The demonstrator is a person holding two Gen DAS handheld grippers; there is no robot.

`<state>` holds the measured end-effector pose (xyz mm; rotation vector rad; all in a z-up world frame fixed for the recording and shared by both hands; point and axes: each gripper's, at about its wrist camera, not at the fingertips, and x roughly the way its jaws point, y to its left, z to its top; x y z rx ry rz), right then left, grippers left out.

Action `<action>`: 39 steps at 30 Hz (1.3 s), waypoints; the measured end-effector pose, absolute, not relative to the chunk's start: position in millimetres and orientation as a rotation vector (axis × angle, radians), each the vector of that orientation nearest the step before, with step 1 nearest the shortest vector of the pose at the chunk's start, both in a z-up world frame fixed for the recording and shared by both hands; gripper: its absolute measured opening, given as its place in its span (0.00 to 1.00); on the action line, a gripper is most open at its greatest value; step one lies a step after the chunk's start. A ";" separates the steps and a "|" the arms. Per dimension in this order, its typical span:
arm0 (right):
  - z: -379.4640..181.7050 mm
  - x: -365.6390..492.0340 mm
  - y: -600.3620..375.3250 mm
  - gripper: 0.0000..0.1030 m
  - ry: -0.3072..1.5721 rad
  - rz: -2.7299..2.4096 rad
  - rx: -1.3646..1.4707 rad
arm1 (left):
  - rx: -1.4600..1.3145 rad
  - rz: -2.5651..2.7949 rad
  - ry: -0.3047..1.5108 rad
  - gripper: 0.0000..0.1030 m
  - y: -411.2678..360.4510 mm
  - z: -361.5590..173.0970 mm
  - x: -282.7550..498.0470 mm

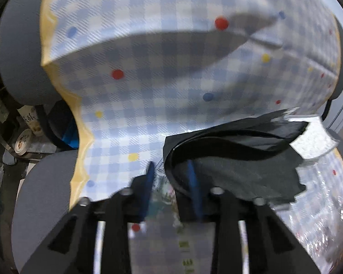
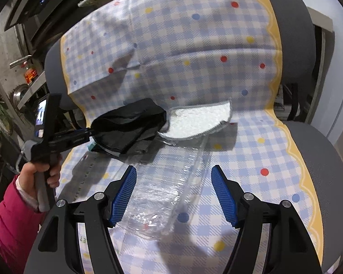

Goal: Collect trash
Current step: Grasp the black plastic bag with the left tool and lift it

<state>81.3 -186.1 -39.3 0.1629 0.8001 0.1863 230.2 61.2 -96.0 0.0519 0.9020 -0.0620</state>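
A black plastic bag (image 1: 235,159) lies on the checked cloth of a chair seat. My left gripper (image 1: 171,178) has one finger inside the bag's mouth and one outside, with the jaws partly closed around its rim; in the right wrist view the bag (image 2: 130,125) hangs from that gripper (image 2: 91,132). A white foam piece (image 2: 194,118) lies just right of the bag's mouth. A clear plastic wrapper (image 2: 167,187) lies on the seat between the fingers of my right gripper (image 2: 173,178), which is open and empty above it.
The grey chair (image 2: 327,159) is covered by a blue-white checked cloth (image 2: 194,45) with coloured dots and a yellow border. Kitchen clutter and metal bowls (image 2: 18,93) stand to the left. A person's hand in a pink sleeve (image 2: 22,191) holds the left gripper.
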 end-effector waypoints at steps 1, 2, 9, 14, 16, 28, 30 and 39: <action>-40.6 80.6 -187.7 0.67 0.804 0.184 0.164 | 0.054 -0.060 0.911 0.07 61.8 -98.4 230.1; -41.5 79.6 -189.3 0.67 0.807 0.181 0.165 | 0.056 -0.054 0.913 0.06 61.4 -99.2 228.5; -44.5 65.0 -199.4 0.67 0.809 0.181 0.198 | 0.040 -0.012 0.890 0.05 57.3 -84.4 161.0; -42.2 44.8 -198.2 0.67 0.798 0.202 0.208 | 0.032 -0.016 0.910 0.05 44.4 -79.9 98.0; -41.7 36.1 -198.2 0.67 0.796 0.206 0.208 | 0.018 -0.064 0.937 0.09 39.7 -81.2 76.7; -38.3 0.0 -210.9 0.69 0.788 0.193 0.225 | 0.213 -0.300 0.712 0.91 7.5 -48.7 2.5; -37.1 -4.0 -214.1 0.70 0.785 0.185 0.228 | 0.274 -0.295 0.694 0.93 1.9 -52.7 8.0; -34.9 -10.4 -221.9 0.70 0.783 0.170 0.234 | 0.453 -0.402 0.762 0.93 -19.8 -90.5 23.5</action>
